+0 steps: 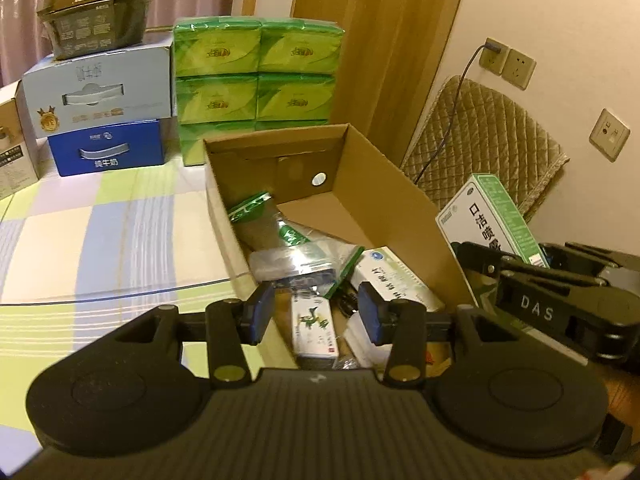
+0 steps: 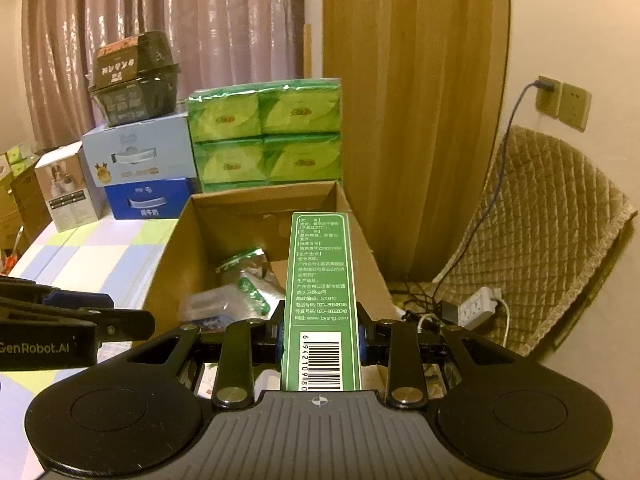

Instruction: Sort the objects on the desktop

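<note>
We've got the right gripper (image 2: pixel 322 340) clenched on the green spray carton (image 2: pixel 320 292) mid-frame above the cardboard box (image 2: pixel 168 276); light, crushable card, so hold its flat sides gently; left gripper (image 1: pixel 316 312) hangs released.

A long green-and-white medicine box (image 2: pixel 320 300) is held lengthwise above the open cardboard carton (image 2: pixel 176 264), which holds foil pouches (image 1: pixel 280 236) and small boxes (image 1: pixel 314 330).

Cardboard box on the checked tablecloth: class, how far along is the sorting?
Done: the open brown cardboard box already holds foil pouches and small white medicine cartons. In hand: the right gripper clamps a tall green-and-white carton above the box. Left: releasing it; the left gripper hangs open, holding nothing.
</note>
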`<state>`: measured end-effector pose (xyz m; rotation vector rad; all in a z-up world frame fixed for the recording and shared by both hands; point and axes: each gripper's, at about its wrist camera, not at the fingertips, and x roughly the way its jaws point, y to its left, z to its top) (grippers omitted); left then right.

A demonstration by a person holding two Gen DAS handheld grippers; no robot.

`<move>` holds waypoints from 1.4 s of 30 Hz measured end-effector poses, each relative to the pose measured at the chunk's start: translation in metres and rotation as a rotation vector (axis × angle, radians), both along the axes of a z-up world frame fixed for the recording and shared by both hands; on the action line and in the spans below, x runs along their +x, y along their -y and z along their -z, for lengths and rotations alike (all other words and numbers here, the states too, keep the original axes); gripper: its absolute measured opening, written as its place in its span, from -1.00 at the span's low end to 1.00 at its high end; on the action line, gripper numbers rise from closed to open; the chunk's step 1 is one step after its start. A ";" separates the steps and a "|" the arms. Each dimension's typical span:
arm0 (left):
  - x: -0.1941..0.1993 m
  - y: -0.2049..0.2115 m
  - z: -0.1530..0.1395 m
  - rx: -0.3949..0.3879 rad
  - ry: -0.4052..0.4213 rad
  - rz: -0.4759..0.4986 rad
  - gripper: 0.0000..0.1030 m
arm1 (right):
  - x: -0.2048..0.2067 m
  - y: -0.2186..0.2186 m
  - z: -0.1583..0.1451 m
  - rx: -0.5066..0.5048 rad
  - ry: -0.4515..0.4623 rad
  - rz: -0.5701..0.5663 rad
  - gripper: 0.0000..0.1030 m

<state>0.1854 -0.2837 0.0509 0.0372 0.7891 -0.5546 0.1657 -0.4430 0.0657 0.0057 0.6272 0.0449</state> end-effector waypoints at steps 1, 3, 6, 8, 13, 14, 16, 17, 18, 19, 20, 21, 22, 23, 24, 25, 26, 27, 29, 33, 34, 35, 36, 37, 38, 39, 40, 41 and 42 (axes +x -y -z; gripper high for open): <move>-0.001 -0.002 0.000 0.001 0.001 -0.002 -0.20 | 0.001 -0.002 -0.001 0.002 0.000 -0.005 -0.46; -0.002 -0.005 -0.001 0.003 0.001 -0.006 -0.19 | 0.005 -0.005 -0.002 0.008 -0.002 -0.016 -0.46; -0.002 -0.008 -0.002 0.004 0.004 -0.010 -0.10 | 0.016 -0.010 -0.005 0.025 -0.009 -0.047 -0.46; -0.003 -0.011 -0.002 0.007 0.007 -0.012 -0.05 | 0.026 -0.013 -0.005 0.030 -0.011 -0.072 -0.45; -0.004 -0.016 -0.003 0.014 0.005 -0.022 0.21 | 0.032 -0.014 -0.011 0.027 0.011 -0.048 0.00; -0.005 -0.017 -0.003 0.018 0.005 -0.024 0.24 | 0.029 -0.014 -0.013 0.031 0.015 -0.046 0.04; -0.006 -0.020 -0.004 0.022 0.003 -0.023 0.33 | 0.022 -0.012 -0.014 0.035 0.018 -0.040 0.17; -0.008 -0.022 -0.004 0.022 0.004 -0.028 0.38 | 0.017 -0.011 -0.014 0.043 0.017 -0.039 0.21; -0.009 -0.025 -0.005 0.023 0.005 -0.033 0.41 | 0.011 -0.010 -0.014 0.048 0.016 -0.036 0.30; -0.012 -0.028 -0.005 0.023 0.007 -0.038 0.48 | 0.005 -0.008 -0.015 0.054 0.016 -0.030 0.40; -0.014 -0.031 -0.006 0.023 0.009 -0.043 0.56 | -0.001 -0.006 -0.016 0.061 0.015 -0.023 0.45; -0.018 -0.034 -0.007 0.024 0.012 -0.046 0.59 | -0.008 -0.004 -0.017 0.070 0.013 -0.016 0.52; -0.022 -0.036 -0.008 0.027 0.015 -0.047 0.67 | -0.015 -0.002 -0.017 0.078 0.010 -0.009 0.59; -0.027 -0.039 -0.008 0.031 0.020 -0.049 0.76 | -0.023 0.000 -0.018 0.082 0.005 -0.002 0.62; -0.032 -0.042 -0.009 0.035 0.026 -0.053 0.81 | -0.031 0.000 -0.018 0.083 -0.002 0.000 0.67; -0.037 -0.044 -0.010 0.038 0.031 -0.059 0.91 | -0.038 0.001 -0.020 0.083 -0.008 -0.001 0.76; -0.043 -0.046 -0.011 0.040 0.036 -0.066 0.98 | -0.046 0.001 -0.021 0.084 -0.014 -0.002 0.80; -0.049 -0.048 -0.012 0.041 0.039 -0.071 0.98 | -0.054 0.001 -0.022 0.084 -0.020 -0.002 0.89; -0.060 -0.051 -0.015 0.047 0.040 -0.069 0.98 | -0.070 0.001 -0.026 0.080 -0.033 -0.001 0.96; -0.084 -0.054 -0.021 0.048 0.051 -0.060 0.98 | -0.100 0.000 -0.033 0.094 -0.059 0.000 0.97; -0.090 -0.055 -0.024 0.045 0.054 -0.060 0.98 | -0.107 -0.001 -0.035 0.092 -0.063 -0.001 0.97; -0.096 -0.056 -0.026 0.045 0.053 -0.059 0.98 | -0.116 -0.002 -0.036 0.090 -0.066 -0.001 0.97; -0.102 -0.057 -0.027 0.043 0.052 -0.057 0.98 | -0.123 -0.002 -0.037 0.090 -0.068 -0.001 0.97; -0.108 -0.058 -0.029 0.039 0.053 -0.057 0.98 | -0.130 -0.003 -0.038 0.089 -0.074 -0.003 0.97; -0.115 -0.059 -0.031 0.038 0.054 -0.056 0.98 | -0.136 -0.004 -0.039 0.089 -0.080 -0.004 0.97; -0.121 -0.059 -0.032 0.039 0.052 -0.055 0.98 | -0.141 -0.004 -0.039 0.090 -0.084 -0.003 0.97; -0.127 -0.060 -0.034 0.036 0.046 -0.053 0.98 | -0.147 -0.005 -0.041 0.090 -0.086 0.001 0.97; -0.132 -0.061 -0.035 0.028 0.042 -0.054 0.98 | -0.153 -0.006 -0.042 0.090 -0.087 0.002 0.97; -0.137 -0.062 -0.036 0.021 0.037 -0.060 0.98 | -0.158 -0.007 -0.042 0.089 -0.089 0.002 0.97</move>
